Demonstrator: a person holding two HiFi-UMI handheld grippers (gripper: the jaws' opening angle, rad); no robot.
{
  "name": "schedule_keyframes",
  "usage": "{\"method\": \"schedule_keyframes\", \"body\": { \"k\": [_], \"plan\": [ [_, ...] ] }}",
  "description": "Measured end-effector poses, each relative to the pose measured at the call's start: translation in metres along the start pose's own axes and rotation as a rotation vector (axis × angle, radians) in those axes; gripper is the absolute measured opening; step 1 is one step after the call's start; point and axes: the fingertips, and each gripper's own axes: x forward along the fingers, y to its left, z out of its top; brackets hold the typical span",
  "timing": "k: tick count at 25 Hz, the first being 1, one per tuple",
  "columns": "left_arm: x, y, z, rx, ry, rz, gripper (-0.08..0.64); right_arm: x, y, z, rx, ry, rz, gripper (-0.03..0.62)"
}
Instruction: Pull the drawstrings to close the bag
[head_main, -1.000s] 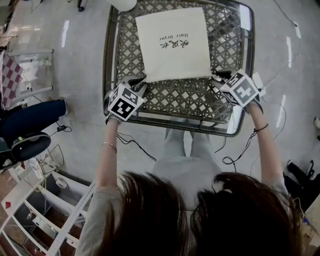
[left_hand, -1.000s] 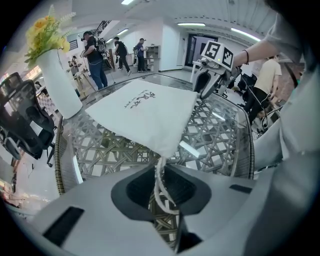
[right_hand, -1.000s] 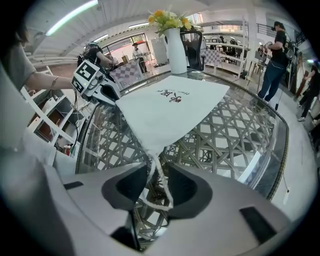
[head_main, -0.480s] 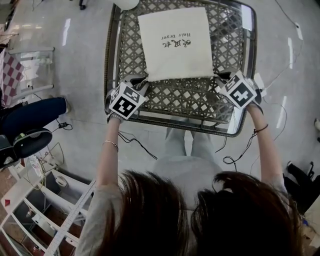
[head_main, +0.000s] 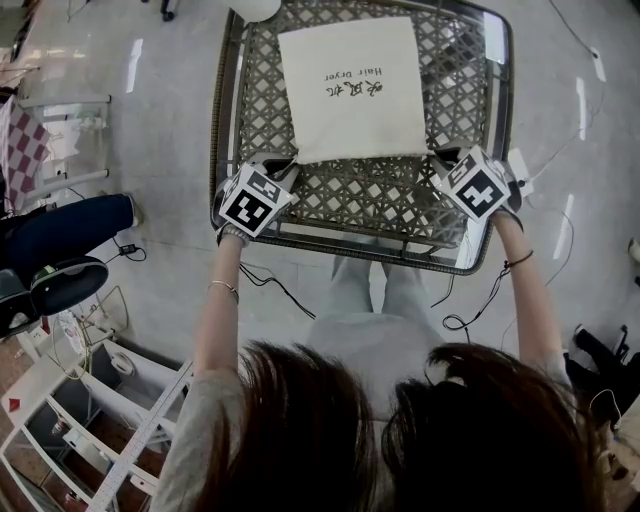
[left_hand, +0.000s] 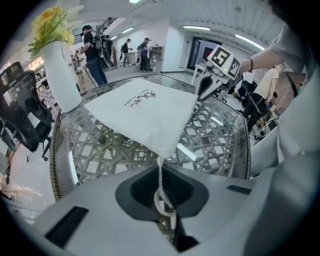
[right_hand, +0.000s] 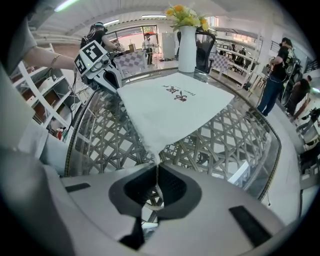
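Bag (head_main: 352, 88) lies flat on the lattice table (head_main: 372, 205), upper centre of head view. Our left gripper (head_main: 283, 167) sits at its lower-left corner, right gripper (head_main: 441, 158) at lower-right. Both pairs of jaws have just been closing and each pinches a drawstring: left cord (left_hand: 160, 175), right cord (right_hand: 157, 182). We'd pull outward in opposite directions, evenly, with a firm pinch, since thin cords likely slip.

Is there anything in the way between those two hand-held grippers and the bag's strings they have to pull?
Nothing visible. Both sets of jaws have just been closing: the left hand-held gripper pinches the left drawstring at the bag's near corner, and the right hand-held gripper pinches the right drawstring.
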Motion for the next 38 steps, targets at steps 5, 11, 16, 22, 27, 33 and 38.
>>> {"method": "schedule_keyframes", "body": {
  "k": [5, 11, 16, 22, 27, 33, 38],
  "plan": [
    [0.0, 0.0, -0.002, -0.039, -0.006, -0.003, 0.031, 0.003, 0.001, 0.001, -0.027, 0.023, -0.008, 0.029],
    [0.001, 0.001, -0.003, -0.053, -0.011, 0.025, 0.029, 0.002, 0.001, 0.001, -0.003, 0.042, 0.017, 0.026],
    [0.002, 0.001, 0.0, -0.095, 0.003, 0.04, 0.026, 0.003, 0.0, 0.003, -0.004, 0.036, -0.021, 0.023],
    [-0.006, 0.001, 0.0, -0.12, 0.012, 0.074, 0.026, -0.017, 0.0, 0.012, 0.0, 0.009, -0.052, 0.023],
    [-0.023, 0.005, 0.012, -0.115, 0.004, 0.106, 0.026, -0.037, -0.005, 0.02, -0.043, -0.003, -0.077, 0.022],
    [-0.045, 0.01, 0.026, -0.106, -0.018, 0.137, 0.026, -0.059, -0.01, 0.032, -0.059, -0.034, -0.109, 0.021],
    [-0.065, 0.014, 0.041, -0.099, -0.054, 0.165, 0.026, -0.081, -0.015, 0.042, -0.077, -0.072, -0.144, 0.021]
  ]
}}
